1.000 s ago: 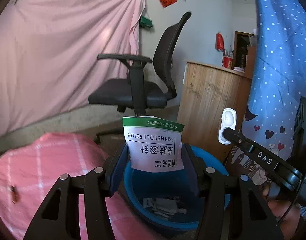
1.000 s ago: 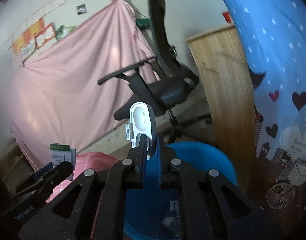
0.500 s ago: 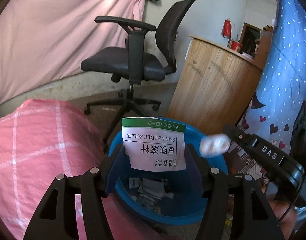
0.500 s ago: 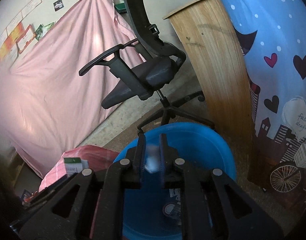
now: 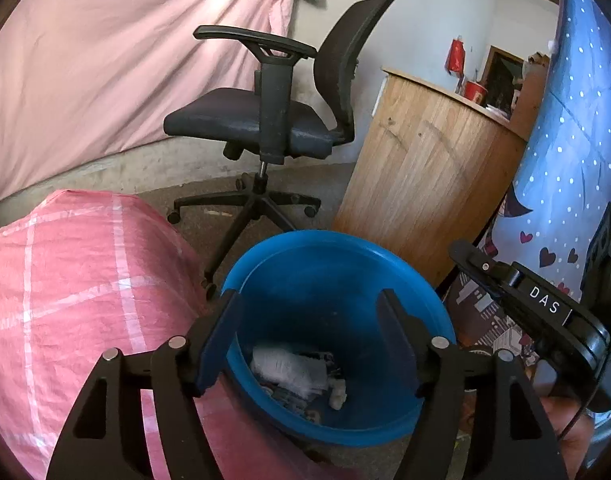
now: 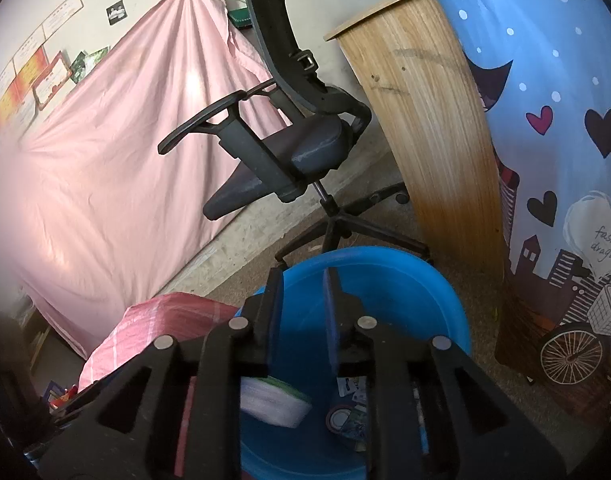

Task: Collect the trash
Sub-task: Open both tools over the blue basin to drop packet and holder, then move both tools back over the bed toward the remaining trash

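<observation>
Blue bin (image 5: 389, 258) on floor beside chair (image 5: 273, 120); trash (image 5: 293, 370) inside. Left claw (image 5: 309, 320), right claw (image 6: 303, 300) over it, both spread, empty.

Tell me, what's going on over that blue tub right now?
Left gripper open, empty. Right gripper open, empty. White packet in blue tub. Nothing blocking.
</observation>
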### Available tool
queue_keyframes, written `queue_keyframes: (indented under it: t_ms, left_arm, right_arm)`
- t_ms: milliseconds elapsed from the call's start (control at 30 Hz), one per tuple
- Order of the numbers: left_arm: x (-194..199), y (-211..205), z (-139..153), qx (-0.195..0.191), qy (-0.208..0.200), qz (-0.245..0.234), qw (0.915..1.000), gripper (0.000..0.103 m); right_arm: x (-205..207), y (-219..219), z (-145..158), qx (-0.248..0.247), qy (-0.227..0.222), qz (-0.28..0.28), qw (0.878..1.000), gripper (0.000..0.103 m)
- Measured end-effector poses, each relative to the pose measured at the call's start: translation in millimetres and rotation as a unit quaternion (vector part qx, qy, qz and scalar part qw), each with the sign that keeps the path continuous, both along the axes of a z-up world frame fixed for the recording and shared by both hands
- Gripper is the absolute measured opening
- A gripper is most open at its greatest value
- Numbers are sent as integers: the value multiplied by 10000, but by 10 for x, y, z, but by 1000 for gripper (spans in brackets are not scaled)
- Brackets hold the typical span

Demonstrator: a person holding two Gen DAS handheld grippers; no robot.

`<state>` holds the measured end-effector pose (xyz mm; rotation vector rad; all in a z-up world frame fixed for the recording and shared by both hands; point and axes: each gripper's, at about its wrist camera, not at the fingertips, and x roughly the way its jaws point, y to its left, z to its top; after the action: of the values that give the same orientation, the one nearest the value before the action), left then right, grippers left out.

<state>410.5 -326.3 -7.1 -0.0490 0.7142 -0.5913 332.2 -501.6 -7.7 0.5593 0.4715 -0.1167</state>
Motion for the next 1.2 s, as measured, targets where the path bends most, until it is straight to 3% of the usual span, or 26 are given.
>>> queue_keyframes:
  t_ms: [267, 333, 467, 567, 633, 700, 767, 967, 1200]
  left_arm:
    - [-40, 178, 83, -92, -167, 284, 9994, 66]
    - [-60, 263, 131, -156, -259, 413, 9987, 72]
    - [-95, 516, 254, -260, -466, 769, 9956, 73]
    - [-111, 716, 340, -304, -590, 1011, 9927, 83]
    - [-155, 902, 404, -457, -753, 1261, 9881, 99]
    - [-202, 1068, 461, -578, -921, 1474, 9831, 101]
    - [-225, 1200, 507, -570, -986, 1600, 9805, 101]
    - [-388, 1591, 600, -417, -1351, 1982, 9699, 101]
    - [-572, 1971, 675, -218, -1643, 2367, 9573, 101]
  right_arm:
    - [13, 32, 78, -129, -106, 39, 9999, 49]
    - [15, 66, 123, -212, -178, 47, 9996, 50]
    - [28, 216, 231, -435, -366, 132, 9983, 59]
    - [33, 352, 323, -608, -562, 250, 9963, 69]
    - [23, 470, 378, -765, -705, 290, 9942, 80]
    - [23, 568, 416, -852, -829, 322, 9924, 96]
    - [15, 643, 446, -906, -961, 319, 9907, 103]
    - [-4, 924, 558, -1015, -1473, 476, 9827, 103]
    - [-64, 1412, 706, -1370, -2046, 950, 9645, 103]
